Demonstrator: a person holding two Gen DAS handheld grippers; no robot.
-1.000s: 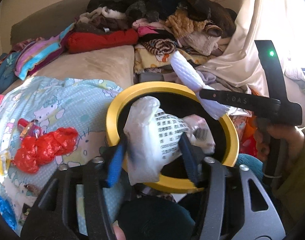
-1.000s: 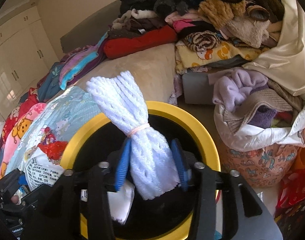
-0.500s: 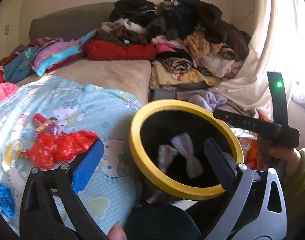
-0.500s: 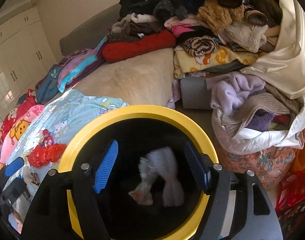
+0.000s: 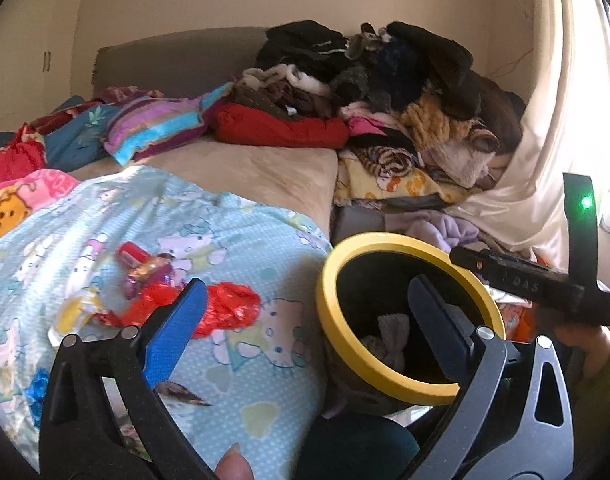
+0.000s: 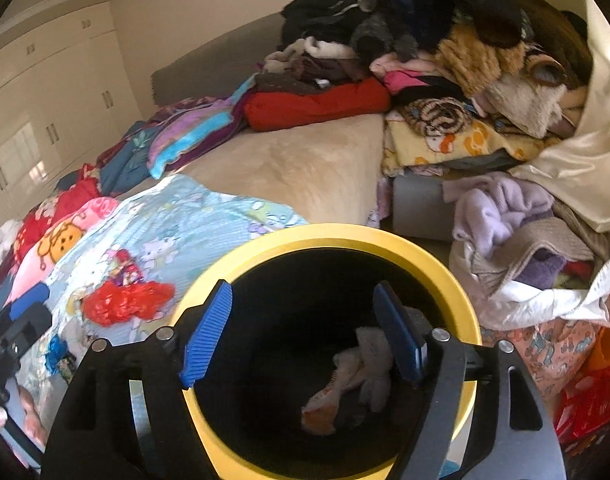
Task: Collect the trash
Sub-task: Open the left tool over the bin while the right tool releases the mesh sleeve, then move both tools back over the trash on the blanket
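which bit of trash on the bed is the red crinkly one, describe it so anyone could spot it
Start at the light blue cartoon-print blanket covering the near part of the bed, left of the yellow-rimmed bin. On it lies a crumpled red plastic bag, just below a small shiny pink wrapper. It is the largest loose piece there, glossy, wrinkled and plain red.

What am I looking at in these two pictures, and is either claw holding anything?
A person holds one two-finger gripper in each hand; each carries a camera looking along its fingers. The left gripper has just opened wide and is empty, over the blue blanket, where red plastic and wrappers lie. The right gripper, jaws just opening and also empty, hangs over the bin. White trash lies at the bottom of the bin.
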